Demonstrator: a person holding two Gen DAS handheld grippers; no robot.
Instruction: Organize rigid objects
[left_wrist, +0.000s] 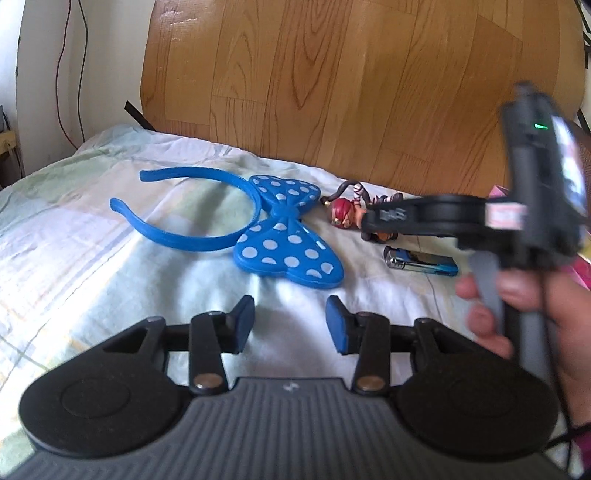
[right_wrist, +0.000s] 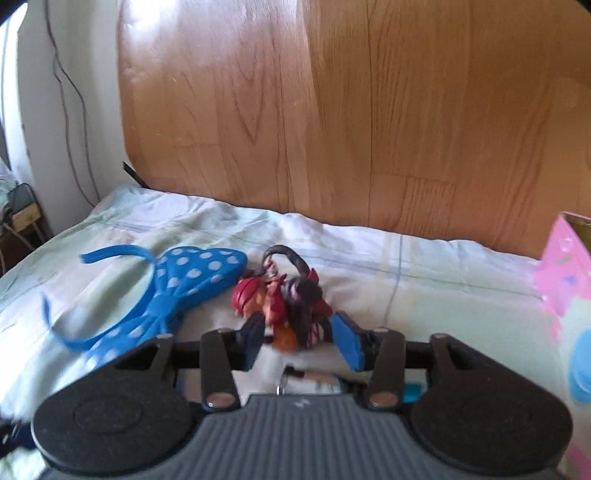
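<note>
Pale bedsheet (left_wrist: 110, 258) before wood-grain panel (left_wrist: 332, 92)

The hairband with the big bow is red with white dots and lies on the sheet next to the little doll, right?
Not quite: the hairband is blue with white dots, as the left wrist view shows. It does lie on the sheet next to the little doll.

- A bedroom in a home: a bed under a pale checked sheet (left_wrist: 110, 240) fills the foreground.
- A wood-grain headboard (left_wrist: 351, 92) rises right behind it.
- A white wall (left_wrist: 44, 74) with loose cables (left_wrist: 59, 81) hanging down.
- Personal things on the sheet: a blue polka-dot bow headband (left_wrist: 280, 229), a small figurine (right_wrist: 284, 306), a lighter (left_wrist: 421, 262).
</note>
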